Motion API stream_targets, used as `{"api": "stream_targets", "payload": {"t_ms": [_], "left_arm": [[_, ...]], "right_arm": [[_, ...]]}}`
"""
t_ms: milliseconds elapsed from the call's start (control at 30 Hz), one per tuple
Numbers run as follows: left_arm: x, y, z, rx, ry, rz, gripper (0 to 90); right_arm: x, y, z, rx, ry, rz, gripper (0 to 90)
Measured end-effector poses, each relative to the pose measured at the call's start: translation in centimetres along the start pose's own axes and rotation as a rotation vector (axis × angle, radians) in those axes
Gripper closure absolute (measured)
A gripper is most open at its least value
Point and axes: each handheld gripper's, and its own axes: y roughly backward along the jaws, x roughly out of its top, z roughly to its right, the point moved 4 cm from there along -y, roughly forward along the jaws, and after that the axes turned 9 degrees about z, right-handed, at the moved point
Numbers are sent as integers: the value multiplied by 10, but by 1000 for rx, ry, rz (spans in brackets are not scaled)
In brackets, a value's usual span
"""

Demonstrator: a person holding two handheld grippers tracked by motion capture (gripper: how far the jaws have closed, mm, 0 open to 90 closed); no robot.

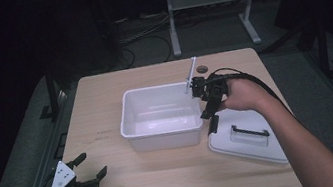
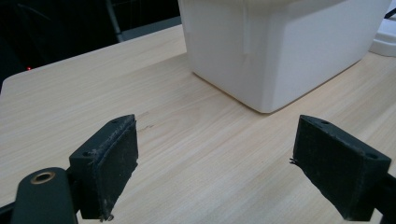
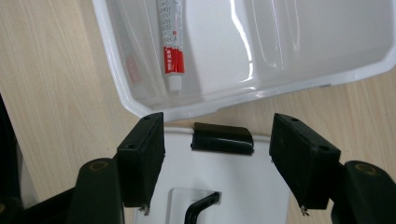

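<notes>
Your white bin (image 1: 160, 117) sits mid-table with a toothpaste tube (image 3: 171, 44) lying inside along one wall, cap toward your right gripper (image 3: 217, 156). From the high view, glare on the bin floor hides the tube; the right gripper view shows it plainly, though its top end is cut off. That gripper's jaws stand wide apart with nothing between them, above the white lid (image 1: 245, 137) just beside the bin, over its black latch (image 3: 222, 138). Your left gripper (image 1: 90, 167) rests near the table's (image 1: 103, 93) front left corner, jaws spread, gripping nothing, well apart from the bin.
</notes>
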Motion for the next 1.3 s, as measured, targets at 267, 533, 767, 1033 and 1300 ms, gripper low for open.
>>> {"api": "stream_targets", "payload": {"t_ms": [267, 533, 767, 1033, 1300], "left_arm": [[0, 0, 0, -2, -1, -2, 135], [0, 0, 1, -3, -1, -4, 135], [0, -1, 1, -2, -2, -5, 135], [-1, 0, 1, -1, -2, -7, 135], [-1, -1, 1, -1, -4, -9, 135]], "right_arm": [[-10, 4, 1, -6, -15, 0, 344], [-22, 7, 3, -18, -34, 4, 326], [-35, 7, 4, -21, -52, 6, 320], [-49, 5, 5, -25, -72, 6, 313], [-60, 3, 5, -28, -88, 3, 311]]}}
